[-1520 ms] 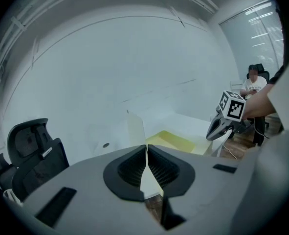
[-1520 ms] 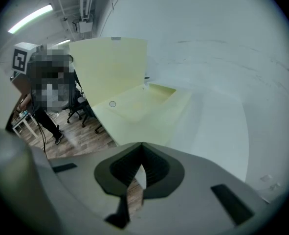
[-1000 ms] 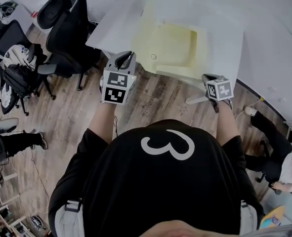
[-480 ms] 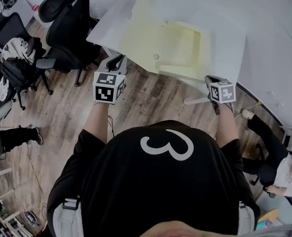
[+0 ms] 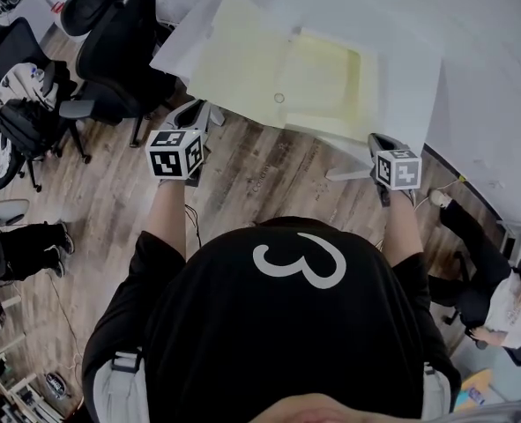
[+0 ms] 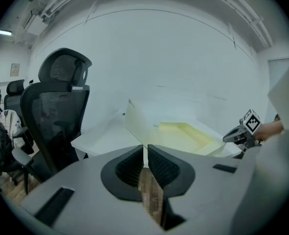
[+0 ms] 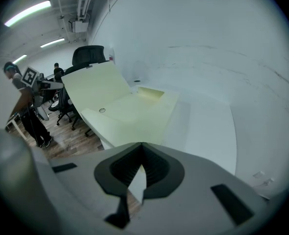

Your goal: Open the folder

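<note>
The place is an open-plan office. Black mesh swivel chairs (image 5: 110, 51) stand on wood-look flooring (image 5: 260, 174) beside a broad white table (image 5: 410, 86). Bags (image 5: 22, 122) are heaped on one chair, other people (image 5: 476, 236) sit at the edges, and strip lights (image 7: 27, 13) run overhead.

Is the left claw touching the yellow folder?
Apart. The left gripper view shows the left claw shut on nothing, short of the table, with the folder lying farther off beyond its tips.
</note>
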Tool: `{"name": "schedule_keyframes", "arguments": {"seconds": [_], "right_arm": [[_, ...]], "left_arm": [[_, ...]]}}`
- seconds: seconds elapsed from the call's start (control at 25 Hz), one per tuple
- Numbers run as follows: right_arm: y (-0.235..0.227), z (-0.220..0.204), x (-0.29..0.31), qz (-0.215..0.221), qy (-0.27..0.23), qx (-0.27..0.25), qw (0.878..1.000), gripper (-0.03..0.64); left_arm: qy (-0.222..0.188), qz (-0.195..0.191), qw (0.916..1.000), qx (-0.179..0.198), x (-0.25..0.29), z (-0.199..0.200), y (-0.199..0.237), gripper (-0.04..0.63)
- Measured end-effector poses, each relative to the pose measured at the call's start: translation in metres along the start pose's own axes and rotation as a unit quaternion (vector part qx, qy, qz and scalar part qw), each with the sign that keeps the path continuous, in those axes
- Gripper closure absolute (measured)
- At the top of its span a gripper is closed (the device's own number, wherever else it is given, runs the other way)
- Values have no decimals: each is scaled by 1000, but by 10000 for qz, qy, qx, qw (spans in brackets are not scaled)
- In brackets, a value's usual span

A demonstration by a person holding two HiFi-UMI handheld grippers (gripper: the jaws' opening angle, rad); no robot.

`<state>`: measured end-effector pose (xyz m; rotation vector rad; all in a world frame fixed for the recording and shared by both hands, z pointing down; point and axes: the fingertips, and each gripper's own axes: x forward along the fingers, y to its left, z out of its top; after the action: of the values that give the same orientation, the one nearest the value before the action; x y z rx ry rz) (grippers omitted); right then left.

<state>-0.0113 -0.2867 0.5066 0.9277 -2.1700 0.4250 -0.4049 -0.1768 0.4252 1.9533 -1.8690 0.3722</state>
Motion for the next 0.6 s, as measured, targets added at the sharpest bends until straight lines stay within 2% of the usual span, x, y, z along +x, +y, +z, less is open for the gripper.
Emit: {"name": "schedule_keyframes", "arguments": {"seconds": [0.28, 0.6], "right_arm": [[0, 0, -2, -39, -90, 59, 9999, 594], [1, 1, 0, -42, -170, 85, 9998, 594]], "left_arm": [[186, 350, 9990, -205, 8, -20, 21, 574], [255, 544, 9963, -607, 18, -40, 42, 574]]}}
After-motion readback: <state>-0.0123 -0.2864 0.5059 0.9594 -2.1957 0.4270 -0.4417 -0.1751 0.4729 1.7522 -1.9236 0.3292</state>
